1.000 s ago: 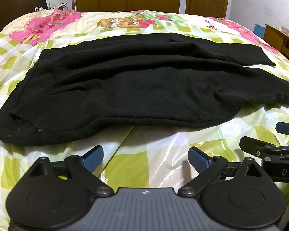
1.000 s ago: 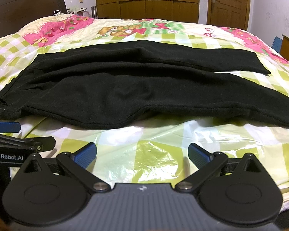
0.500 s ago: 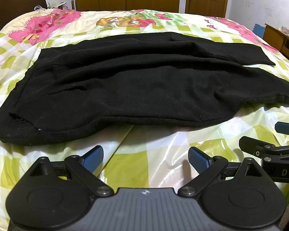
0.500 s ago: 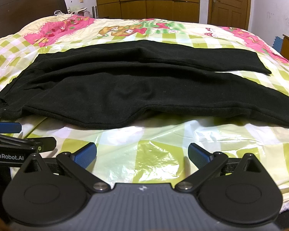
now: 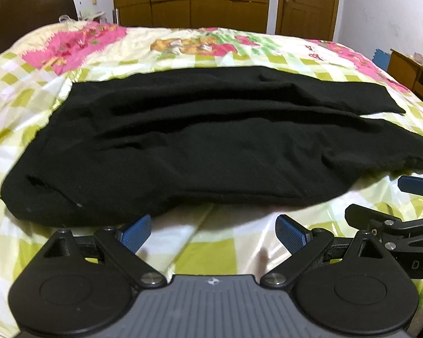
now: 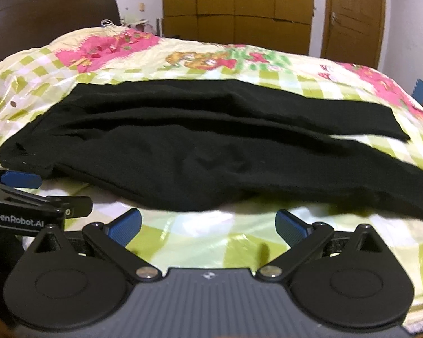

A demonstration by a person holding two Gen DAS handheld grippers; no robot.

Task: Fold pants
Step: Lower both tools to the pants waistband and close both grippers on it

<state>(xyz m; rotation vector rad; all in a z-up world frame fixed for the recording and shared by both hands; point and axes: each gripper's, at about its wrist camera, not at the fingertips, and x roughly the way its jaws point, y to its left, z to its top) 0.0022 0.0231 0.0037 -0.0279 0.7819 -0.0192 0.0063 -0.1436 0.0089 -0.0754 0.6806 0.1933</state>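
Black pants [image 5: 211, 146] lie spread across the bed, waistband to the left and both legs running off to the right [image 6: 211, 152]. My left gripper [image 5: 213, 232] is open just short of the pants' near edge, with its left fingertip almost at the hem. My right gripper [image 6: 208, 225] is also open, close to the near hem, with nothing between its fingers. Each gripper shows at the side of the other's view: the right one [image 5: 394, 205] and the left one [image 6: 33, 194].
The bed carries a shiny green-checked cover [image 5: 225, 253] with pink cartoon prints. A dark headboard [image 6: 48, 17] stands at the left. Wooden wardrobes [image 5: 189, 0] and a door [image 6: 352, 14] line the far wall. A wooden cabinet [image 5: 411, 73] stands to the right.
Both grippers have moved forward and lower toward the near hem of the pants, which now looks larger. The pants have not moved. Both grippers stay open.
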